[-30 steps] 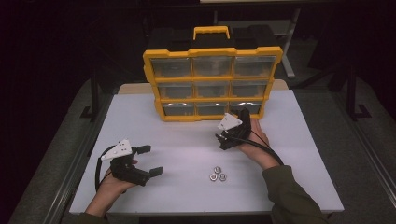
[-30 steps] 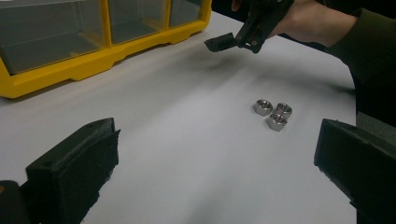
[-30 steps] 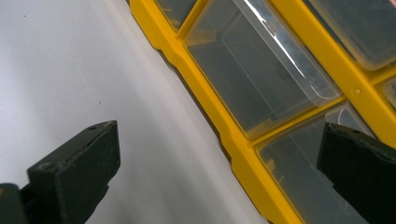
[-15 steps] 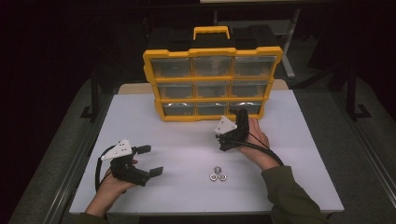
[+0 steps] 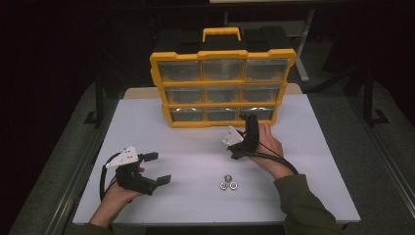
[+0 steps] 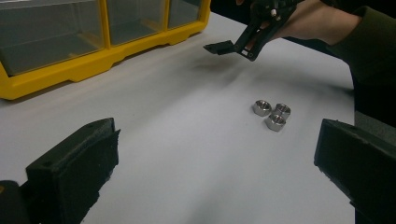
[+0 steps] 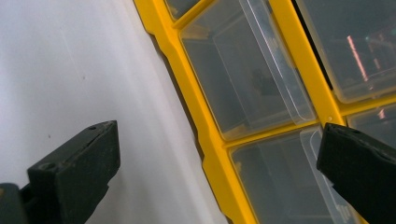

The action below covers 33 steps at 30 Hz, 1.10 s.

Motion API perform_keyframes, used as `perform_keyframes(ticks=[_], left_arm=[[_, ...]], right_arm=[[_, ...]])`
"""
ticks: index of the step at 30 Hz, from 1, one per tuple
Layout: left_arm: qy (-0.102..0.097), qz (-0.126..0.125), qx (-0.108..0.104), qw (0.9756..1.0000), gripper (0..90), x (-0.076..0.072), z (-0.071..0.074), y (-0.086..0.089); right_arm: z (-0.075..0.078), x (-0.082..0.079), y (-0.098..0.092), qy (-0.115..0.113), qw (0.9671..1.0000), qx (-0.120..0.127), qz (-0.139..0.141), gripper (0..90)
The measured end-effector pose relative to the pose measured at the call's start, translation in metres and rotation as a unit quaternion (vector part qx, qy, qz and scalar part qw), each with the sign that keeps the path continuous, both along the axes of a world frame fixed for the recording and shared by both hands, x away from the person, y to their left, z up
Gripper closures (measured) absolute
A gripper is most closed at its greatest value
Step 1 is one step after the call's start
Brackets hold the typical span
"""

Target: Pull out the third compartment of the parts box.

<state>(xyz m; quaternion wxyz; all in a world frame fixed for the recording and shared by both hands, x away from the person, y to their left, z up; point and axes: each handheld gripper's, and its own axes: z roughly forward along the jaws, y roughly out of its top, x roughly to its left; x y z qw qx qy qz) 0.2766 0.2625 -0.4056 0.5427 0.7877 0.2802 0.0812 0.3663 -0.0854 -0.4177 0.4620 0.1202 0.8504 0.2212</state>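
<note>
As the right gripper (image 5: 247, 125) neared the organizer's (image 5: 222, 85) bottom-right drawer (image 5: 258, 113), both grippers' jaws were apart; gripping that drawer seemed next.

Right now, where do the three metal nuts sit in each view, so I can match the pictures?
High view: the nuts lie clustered on the white table, lower centre, between the two hands.
Left gripper view: the nuts sit right of centre, beyond the open jaws.
Right gripper view: not in it.
Shared landmark: the yellow organizer case, upper left in the left gripper view, running diagonally in the right gripper view.
</note>
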Motion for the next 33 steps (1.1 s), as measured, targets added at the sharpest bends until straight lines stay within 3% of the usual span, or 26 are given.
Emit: perform_keyframes(ticks=[7,18,26,33], left_arm=[[0.000,0.000,0.000,1.0000,0.0,0.000,0.000,0.000],[0.000,0.002,-0.001,1.0000,0.0,0.000,0.000,0.001],[0.000,0.001,0.000,1.0000,0.0,0.000,0.000,0.000],[0.001,0.000,-0.001,1.0000,0.0,0.000,0.000,0.000]], right_arm=[[-0.001,-0.003,0.003,-0.025,0.9990,-0.036,0.007,0.0],[-0.005,-0.006,0.008,-0.061,0.9931,-0.100,0.010,0.0],[-0.010,-0.006,0.008,-0.081,0.9855,-0.148,0.015,0.0],[-0.016,-0.007,0.010,-0.110,0.9737,-0.199,0.021,0.0]])
